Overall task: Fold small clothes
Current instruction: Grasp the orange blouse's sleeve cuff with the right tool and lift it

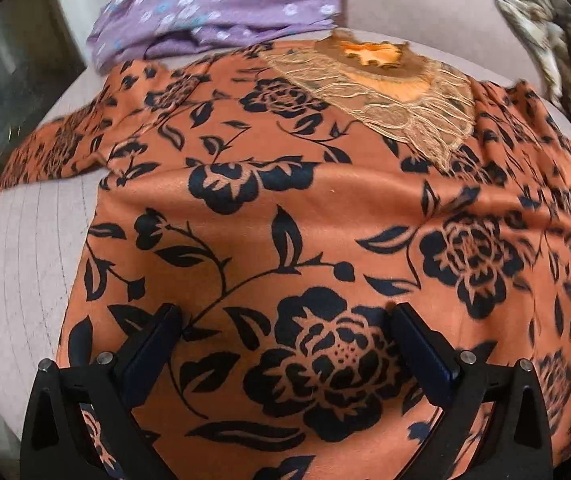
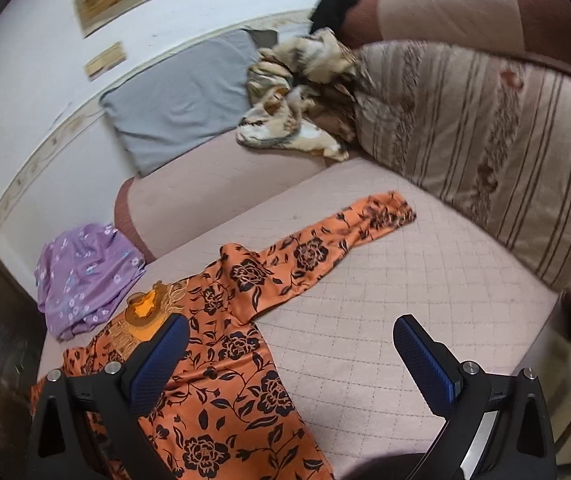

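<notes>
An orange top with black roses [image 1: 285, 208] lies spread flat on the quilted pink bed [image 1: 25, 264], its gold lace neckline [image 1: 397, 92] at the far end and sleeves out to both sides. My left gripper [image 1: 285, 316] is open and empty, just above the top's lower body. In the right wrist view the top [image 2: 229, 380] lies at the left, with one sleeve [image 2: 349, 232] stretched toward the far right. My right gripper [image 2: 291, 330] is open and empty, over the top's right edge and the bare bed [image 2: 405, 280].
A purple flowered garment [image 1: 213, 12] lies crumpled beyond the neckline, also seen in the right wrist view [image 2: 85, 276]. A grey pillow [image 2: 181, 96], a crumpled tan patterned cloth [image 2: 297, 100] and a big striped cushion [image 2: 485, 140] sit at the far side. A wall stands behind.
</notes>
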Demonstrator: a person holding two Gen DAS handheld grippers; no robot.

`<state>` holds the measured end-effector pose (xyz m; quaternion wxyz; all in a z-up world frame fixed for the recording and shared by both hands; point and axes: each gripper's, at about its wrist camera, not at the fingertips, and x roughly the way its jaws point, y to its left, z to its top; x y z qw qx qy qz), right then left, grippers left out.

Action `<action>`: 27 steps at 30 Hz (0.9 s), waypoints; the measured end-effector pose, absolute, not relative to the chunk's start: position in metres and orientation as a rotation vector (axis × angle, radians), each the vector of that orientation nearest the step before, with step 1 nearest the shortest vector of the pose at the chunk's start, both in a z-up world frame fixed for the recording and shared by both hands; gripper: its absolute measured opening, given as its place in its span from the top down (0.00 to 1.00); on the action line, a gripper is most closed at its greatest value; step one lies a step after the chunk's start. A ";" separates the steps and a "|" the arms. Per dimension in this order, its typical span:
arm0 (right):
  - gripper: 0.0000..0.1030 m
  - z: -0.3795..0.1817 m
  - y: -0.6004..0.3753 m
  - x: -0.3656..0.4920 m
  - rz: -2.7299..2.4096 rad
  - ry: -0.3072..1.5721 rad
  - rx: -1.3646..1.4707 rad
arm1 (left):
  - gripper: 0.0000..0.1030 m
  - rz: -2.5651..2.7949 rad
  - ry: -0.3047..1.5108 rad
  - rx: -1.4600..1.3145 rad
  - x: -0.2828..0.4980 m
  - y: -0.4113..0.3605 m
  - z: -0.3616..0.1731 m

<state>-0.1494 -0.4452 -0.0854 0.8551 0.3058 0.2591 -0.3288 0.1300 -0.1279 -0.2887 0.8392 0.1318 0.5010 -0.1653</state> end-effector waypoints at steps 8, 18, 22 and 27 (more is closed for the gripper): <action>0.00 -0.144 -0.512 -0.122 -0.571 0.539 0.893 | 0.00 -0.390 1.033 0.328 0.141 -0.128 -0.262; 0.26 -0.245 -0.644 -0.093 -0.533 0.422 1.347 | 0.00 -0.290 0.860 0.167 0.183 -0.114 -0.251; 0.27 -0.270 -0.680 -0.072 -0.676 0.434 1.366 | 0.00 -0.290 0.868 0.098 0.203 -0.111 -0.251; 0.27 -0.300 -0.724 -0.057 -0.821 0.409 1.406 | 0.00 -0.287 0.870 0.085 0.217 -0.108 -0.263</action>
